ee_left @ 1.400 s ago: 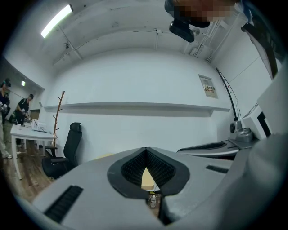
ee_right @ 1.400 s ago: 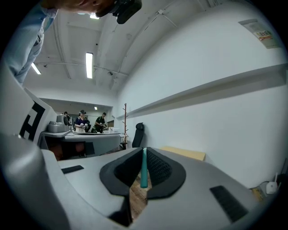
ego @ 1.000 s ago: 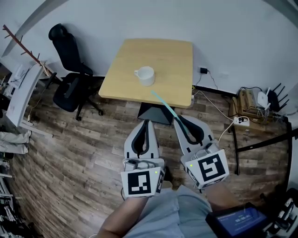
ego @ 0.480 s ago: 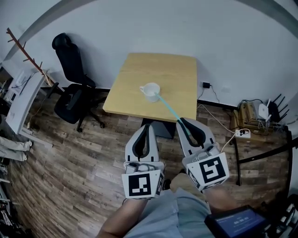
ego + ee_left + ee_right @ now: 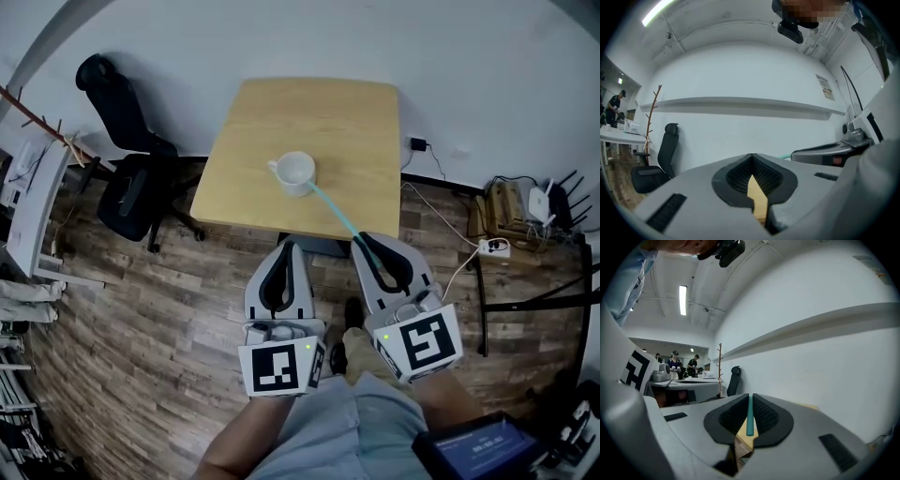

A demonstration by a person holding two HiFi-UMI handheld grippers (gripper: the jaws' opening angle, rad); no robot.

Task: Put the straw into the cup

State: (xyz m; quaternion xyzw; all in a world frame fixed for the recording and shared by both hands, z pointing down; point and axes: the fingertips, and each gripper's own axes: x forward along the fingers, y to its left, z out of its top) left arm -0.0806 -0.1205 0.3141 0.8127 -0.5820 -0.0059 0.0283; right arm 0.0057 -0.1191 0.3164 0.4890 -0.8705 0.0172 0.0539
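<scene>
Holding straw (image 5: pixel 336 214) clamped in right gripper (image 5: pixel 361 243) jaws, tip just beside cup (image 5: pixel 296 172); left gripper (image 5: pixel 287 247) jaws together, empty. Probably mid-approach; next, steer tip over rim, then lower.

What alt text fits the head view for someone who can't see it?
The right gripper holds a teal straw, its far end by the white cup on a wooden table. The left gripper is shut and empty.

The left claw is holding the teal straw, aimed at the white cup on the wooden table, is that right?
Wrong claw: the right claw holds the teal straw, as the right gripper view shows. The straw does aim at the white cup on the wooden table.
</scene>
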